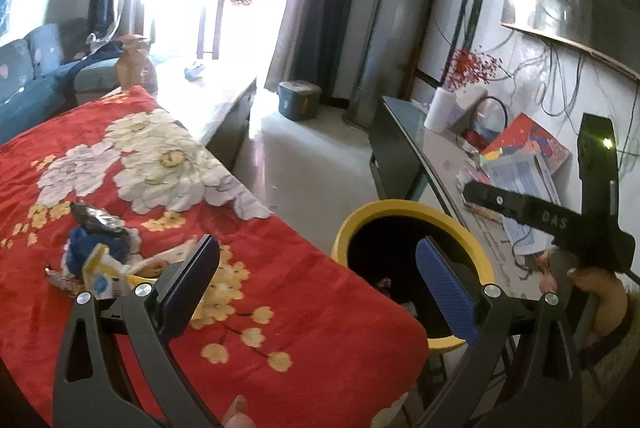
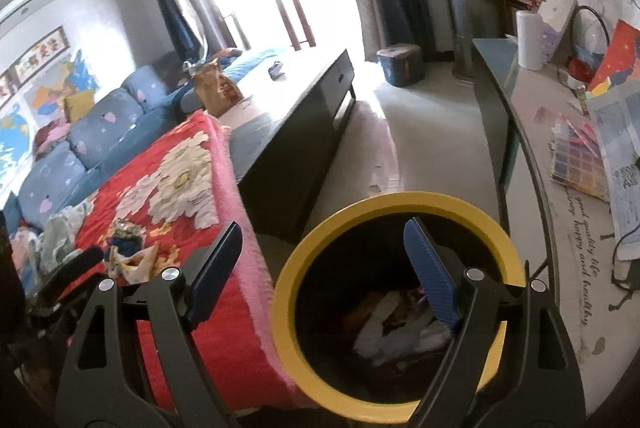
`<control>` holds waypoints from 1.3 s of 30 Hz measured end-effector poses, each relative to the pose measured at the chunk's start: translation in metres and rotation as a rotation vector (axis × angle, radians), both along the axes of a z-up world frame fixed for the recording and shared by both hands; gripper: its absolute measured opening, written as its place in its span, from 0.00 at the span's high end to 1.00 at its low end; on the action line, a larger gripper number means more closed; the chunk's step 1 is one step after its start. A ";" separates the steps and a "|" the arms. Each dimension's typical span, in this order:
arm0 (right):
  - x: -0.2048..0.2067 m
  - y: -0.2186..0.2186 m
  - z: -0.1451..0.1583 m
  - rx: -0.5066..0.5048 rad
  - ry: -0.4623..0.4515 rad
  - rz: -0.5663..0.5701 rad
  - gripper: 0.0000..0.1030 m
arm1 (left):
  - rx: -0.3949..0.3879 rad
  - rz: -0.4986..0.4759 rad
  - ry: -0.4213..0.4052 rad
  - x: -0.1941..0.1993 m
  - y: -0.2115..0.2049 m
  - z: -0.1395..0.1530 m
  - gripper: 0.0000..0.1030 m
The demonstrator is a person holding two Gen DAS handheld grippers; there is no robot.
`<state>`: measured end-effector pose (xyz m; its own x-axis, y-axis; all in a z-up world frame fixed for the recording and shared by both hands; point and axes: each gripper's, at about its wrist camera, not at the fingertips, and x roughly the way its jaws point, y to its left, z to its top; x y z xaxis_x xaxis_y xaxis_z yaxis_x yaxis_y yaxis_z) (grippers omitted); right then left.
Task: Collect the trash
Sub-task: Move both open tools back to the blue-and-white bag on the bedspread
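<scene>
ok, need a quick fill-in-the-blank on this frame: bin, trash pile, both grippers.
The bin has a ____ rim.
The trash pile lies on a ____ floral blanket.
Both the left gripper and right gripper hold ____.
The bin already contains ____.

Missing: yellow; red; nothing; trash

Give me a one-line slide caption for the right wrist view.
Right gripper, open and empty, above the yellow-rimmed bin holding trash, beside the red floral blanket.
</scene>
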<state>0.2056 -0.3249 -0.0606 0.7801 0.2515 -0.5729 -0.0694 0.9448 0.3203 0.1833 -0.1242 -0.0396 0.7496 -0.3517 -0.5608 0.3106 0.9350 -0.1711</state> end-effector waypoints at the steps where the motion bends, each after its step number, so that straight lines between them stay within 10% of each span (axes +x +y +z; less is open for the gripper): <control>1: 0.000 0.003 0.001 -0.003 -0.001 0.007 0.27 | -0.004 0.008 -0.005 -0.001 0.004 0.001 0.07; 39: -0.007 0.159 -0.005 -0.076 0.038 0.344 0.27 | -0.140 0.371 -0.021 -0.002 0.156 0.003 0.07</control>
